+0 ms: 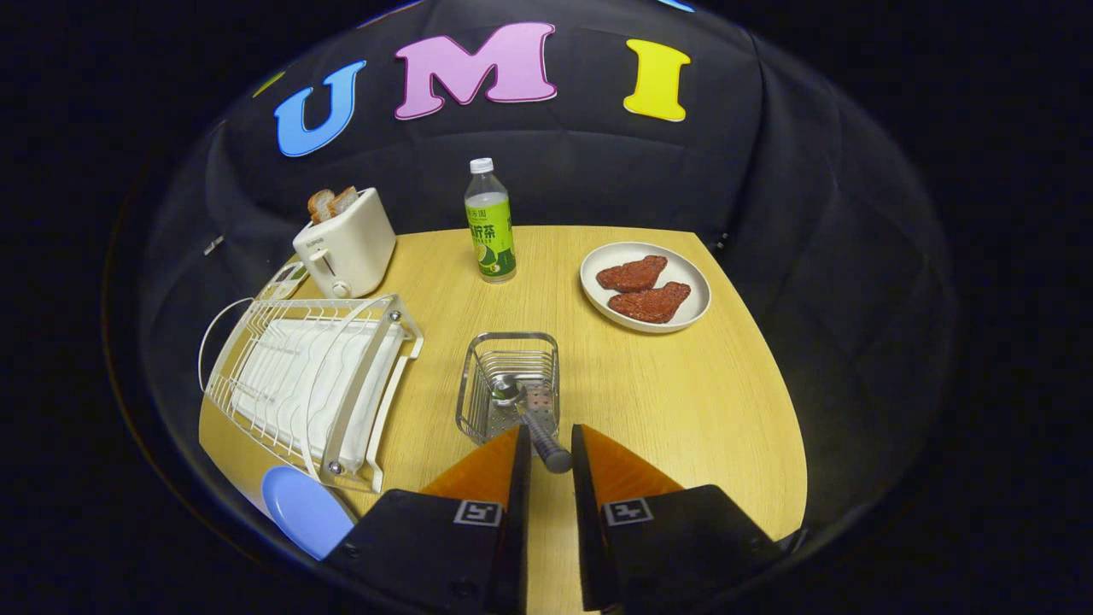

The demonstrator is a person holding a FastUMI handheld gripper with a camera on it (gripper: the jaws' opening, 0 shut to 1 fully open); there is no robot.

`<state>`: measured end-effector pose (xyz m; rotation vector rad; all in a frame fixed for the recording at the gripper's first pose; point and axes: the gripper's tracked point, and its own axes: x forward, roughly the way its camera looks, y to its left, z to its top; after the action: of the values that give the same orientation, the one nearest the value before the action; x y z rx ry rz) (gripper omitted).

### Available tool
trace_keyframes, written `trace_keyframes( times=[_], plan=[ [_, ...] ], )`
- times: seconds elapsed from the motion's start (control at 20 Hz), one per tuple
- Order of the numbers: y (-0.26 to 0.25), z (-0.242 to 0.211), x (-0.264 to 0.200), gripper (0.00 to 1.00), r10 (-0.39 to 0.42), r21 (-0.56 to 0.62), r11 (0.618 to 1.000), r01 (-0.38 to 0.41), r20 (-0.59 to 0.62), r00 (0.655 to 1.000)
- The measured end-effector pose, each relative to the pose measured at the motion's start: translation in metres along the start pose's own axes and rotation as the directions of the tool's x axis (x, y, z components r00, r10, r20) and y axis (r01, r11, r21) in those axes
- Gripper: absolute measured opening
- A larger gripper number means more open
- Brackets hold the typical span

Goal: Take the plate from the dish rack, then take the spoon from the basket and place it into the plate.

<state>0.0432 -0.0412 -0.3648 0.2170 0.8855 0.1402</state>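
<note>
My fingers [546,440] were a little apart, with the dark end of the spoon [528,410] handle between their tips. I could not tell if they touched it. The spoon's bowl lay in the wire basket [478,376] just ahead. The blue plate [303,511] sat on the table [683,401] beside my fingers, next to the white dish rack [307,376]. Beyond were a toaster [346,248], a bottle [489,224] and a plate of meat [645,286].

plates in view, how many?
2. A white plate with two reddish pieces of food sits beyond the basket, beside the bottle. A blue plate lies near the dish rack, beside the gripper, partly cut off.
</note>
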Motion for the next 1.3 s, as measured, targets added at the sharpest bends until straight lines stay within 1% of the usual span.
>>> trace_keyframes(
  times=[0.15,0.3,0.45,0.65,0.85,0.95,1.1,1.3],
  plan=[
    [0.018,-0.001,-0.004,0.19,0.081,0.027,0.996,-0.080,-0.018,0.997],
    [0.020,0.000,-0.006,0.11,0.076,-0.008,0.997,-0.077,-0.010,0.997],
    [0.017,0.007,-0.014,0.11,0.041,-0.012,0.999,-0.041,0.016,0.999],
    [0.009,0.020,-0.039,0.11,0.021,-0.011,1.000,-0.021,0.034,0.999],
    [0.008,0.046,-0.090,0.11,0.051,0.000,0.999,-0.051,0.115,0.992],
    [0.019,0.056,-0.120,0.11,0.089,-0.005,0.996,-0.090,0.157,0.984],
    [0.055,0.064,-0.164,0.11,0.200,-0.029,0.980,-0.198,0.192,0.961],
    [0.123,0.029,-0.211,0.11,0.372,-0.054,0.928,-0.368,0.175,0.912]
  ],
)
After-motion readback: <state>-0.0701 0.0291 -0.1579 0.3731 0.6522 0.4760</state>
